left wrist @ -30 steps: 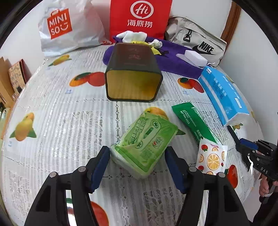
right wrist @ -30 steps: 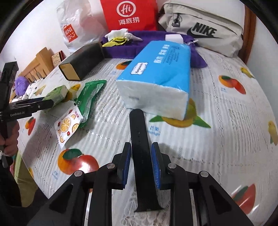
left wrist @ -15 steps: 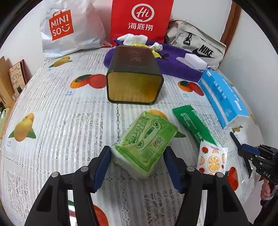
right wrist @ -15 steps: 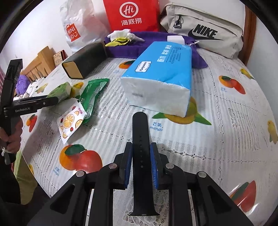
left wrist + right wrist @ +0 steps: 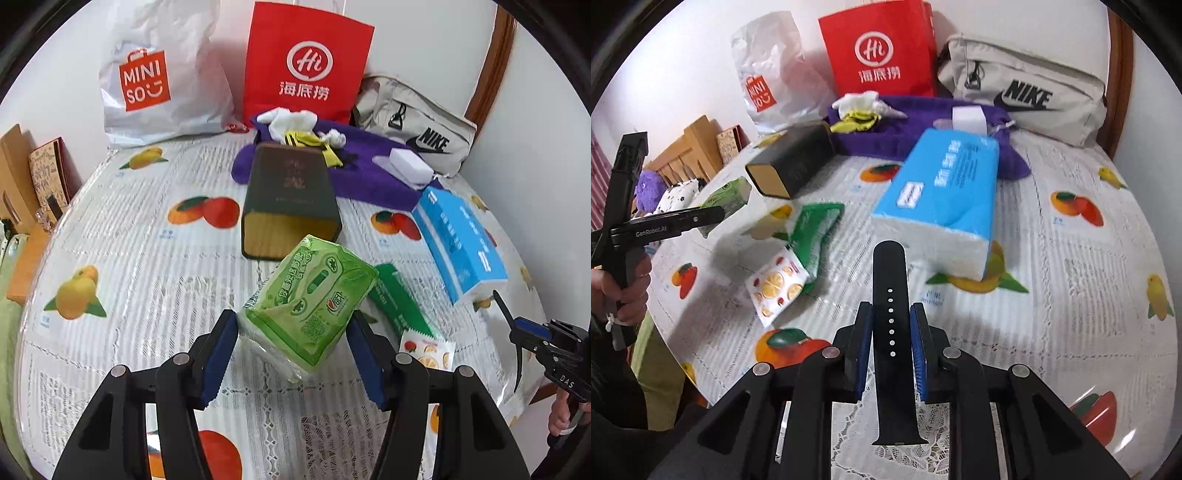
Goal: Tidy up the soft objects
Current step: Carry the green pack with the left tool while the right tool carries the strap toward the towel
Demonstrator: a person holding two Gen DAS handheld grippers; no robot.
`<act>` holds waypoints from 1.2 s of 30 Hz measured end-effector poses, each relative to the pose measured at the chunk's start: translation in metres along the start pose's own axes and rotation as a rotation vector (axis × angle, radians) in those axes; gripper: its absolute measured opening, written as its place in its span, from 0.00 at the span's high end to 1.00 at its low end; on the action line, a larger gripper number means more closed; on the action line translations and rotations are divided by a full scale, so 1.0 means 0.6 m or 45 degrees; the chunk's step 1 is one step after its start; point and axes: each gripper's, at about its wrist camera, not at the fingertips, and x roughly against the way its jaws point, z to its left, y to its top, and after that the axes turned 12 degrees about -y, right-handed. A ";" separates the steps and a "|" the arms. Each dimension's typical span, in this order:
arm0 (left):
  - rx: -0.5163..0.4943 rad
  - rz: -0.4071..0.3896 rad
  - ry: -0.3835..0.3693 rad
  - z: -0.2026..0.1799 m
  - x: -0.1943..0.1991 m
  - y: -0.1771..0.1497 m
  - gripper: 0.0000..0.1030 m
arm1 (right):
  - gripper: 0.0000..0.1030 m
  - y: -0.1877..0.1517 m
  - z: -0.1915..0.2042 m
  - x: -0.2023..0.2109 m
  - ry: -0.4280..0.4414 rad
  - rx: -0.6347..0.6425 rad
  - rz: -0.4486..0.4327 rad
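My left gripper (image 5: 293, 332) is shut on a green tissue pack (image 5: 312, 304) and holds it above the table; the pack also shows in the right wrist view (image 5: 729, 194). My right gripper (image 5: 891, 317) is shut on a black watch strap (image 5: 891, 325), lifted off the table. A dark tin (image 5: 291, 203) lies on its side, open end toward me. A blue tissue pack (image 5: 458, 240) lies at the right. A purple towel (image 5: 369, 181) at the back carries white and yellow cloths (image 5: 295, 125) and a white block (image 5: 410, 168).
A green sachet (image 5: 400, 306) and a fruit-print sachet (image 5: 426, 349) lie on the fruit-pattern tablecloth (image 5: 147, 258). A Miniso bag (image 5: 162, 74), a red paper bag (image 5: 306, 62) and a Nike pouch (image 5: 413, 122) stand along the back wall. Wooden furniture (image 5: 22, 184) is at the left.
My left gripper has lifted the green tissue pack off the table and toward the tin. My right gripper has raised the black strap off the cloth.
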 end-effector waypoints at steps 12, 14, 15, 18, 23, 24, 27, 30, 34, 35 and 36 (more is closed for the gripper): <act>0.015 -0.076 0.010 -0.008 0.021 0.063 0.43 | 0.80 0.074 -0.017 0.013 -0.032 0.015 -0.086; 0.014 -0.082 0.016 -0.008 0.021 0.074 0.43 | 0.80 0.090 -0.019 0.011 -0.034 0.019 -0.100; 0.015 -0.086 0.020 -0.007 0.022 0.080 0.43 | 0.80 0.098 -0.019 0.010 -0.033 0.021 -0.108; 0.020 -0.093 0.029 -0.006 0.021 0.099 0.43 | 0.80 0.126 -0.019 0.003 -0.030 0.034 -0.135; 0.031 -0.108 0.037 -0.001 0.019 0.127 0.43 | 0.80 0.165 -0.019 -0.013 -0.017 0.058 -0.158; 0.032 -0.110 0.041 -0.001 0.018 0.131 0.43 | 0.80 0.172 -0.019 -0.017 -0.014 0.060 -0.158; 0.046 -0.110 0.046 0.003 0.014 0.146 0.43 | 0.80 0.198 -0.020 -0.033 -0.012 0.075 -0.161; 0.051 -0.106 0.047 0.004 0.015 0.155 0.43 | 0.80 0.223 -0.025 -0.048 -0.008 0.076 -0.158; 0.068 -0.121 0.060 0.008 0.025 0.160 0.43 | 0.80 0.257 -0.033 -0.065 -0.022 0.079 -0.145; 0.079 -0.126 0.054 0.011 0.028 0.161 0.43 | 0.80 0.262 -0.034 -0.068 -0.026 0.078 -0.143; 0.092 -0.127 0.052 0.015 0.030 0.162 0.43 | 0.80 0.270 -0.036 -0.073 -0.027 0.076 -0.137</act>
